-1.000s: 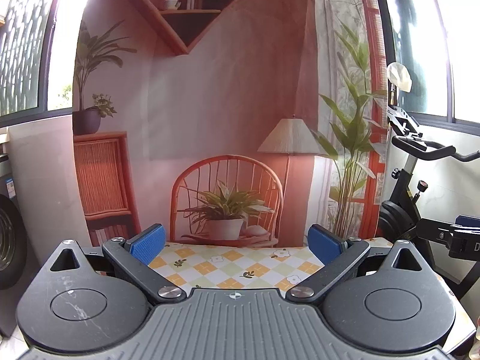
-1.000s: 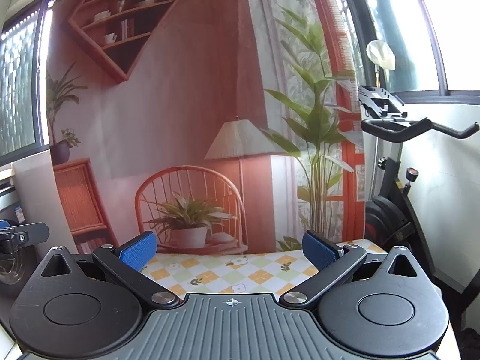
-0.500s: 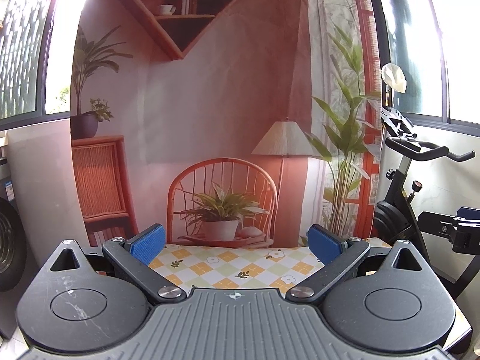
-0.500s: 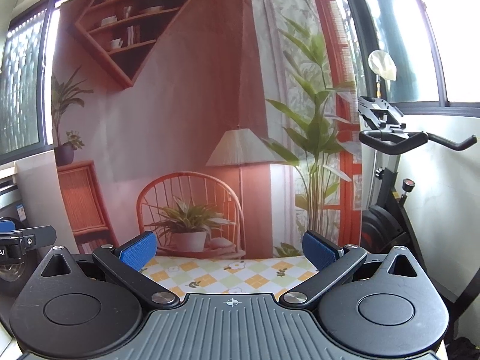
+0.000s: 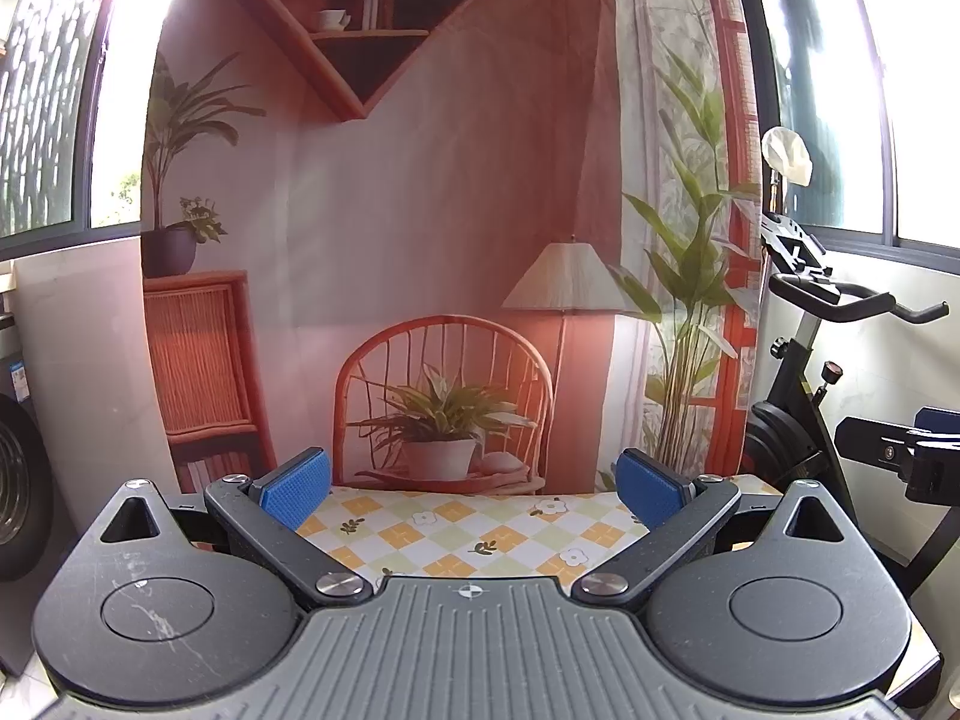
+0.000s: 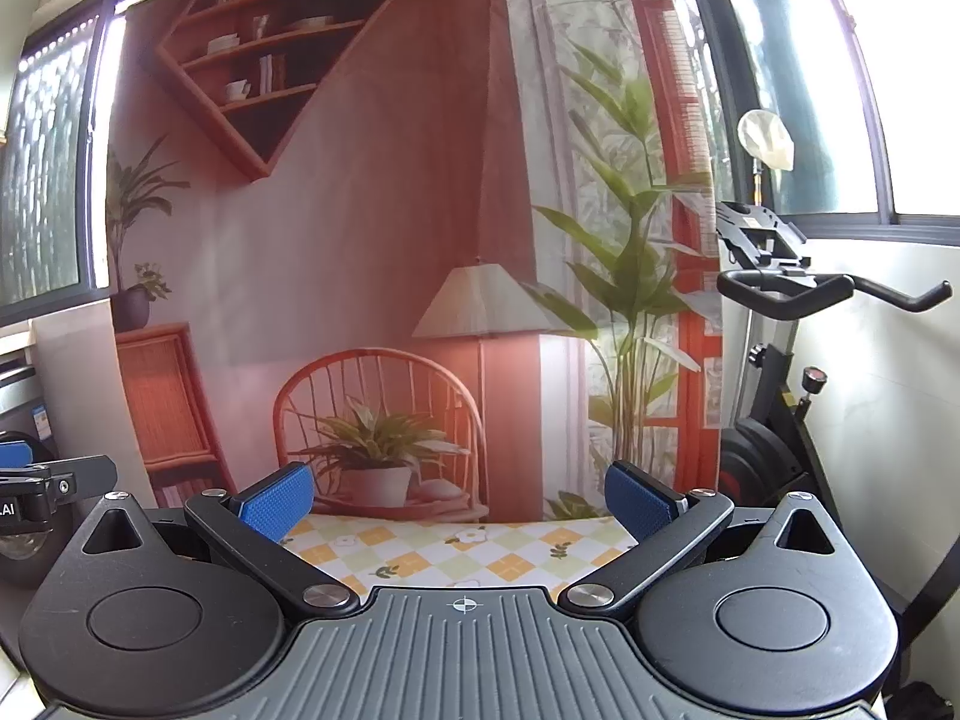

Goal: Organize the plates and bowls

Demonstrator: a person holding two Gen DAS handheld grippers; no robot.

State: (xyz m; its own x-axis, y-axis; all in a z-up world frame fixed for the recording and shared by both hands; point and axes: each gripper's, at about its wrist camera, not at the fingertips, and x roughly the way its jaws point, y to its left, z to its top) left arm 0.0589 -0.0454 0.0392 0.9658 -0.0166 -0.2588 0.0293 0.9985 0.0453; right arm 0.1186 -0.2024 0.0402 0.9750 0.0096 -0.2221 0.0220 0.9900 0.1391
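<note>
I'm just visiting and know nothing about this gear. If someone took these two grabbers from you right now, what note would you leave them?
Left gripper: open, holding nothing, blue fingers wide apart.
Right gripper: open, holding nothing.
Both are raised and aimed across the checkered tablecloth toward the printed backdrop; an exercise bike stands to the right.
No plates or bowls show in either view, so I cannot tell where they are or what is already sorted.
Suggested: tilt the grippers down to find the dishes first.
</note>
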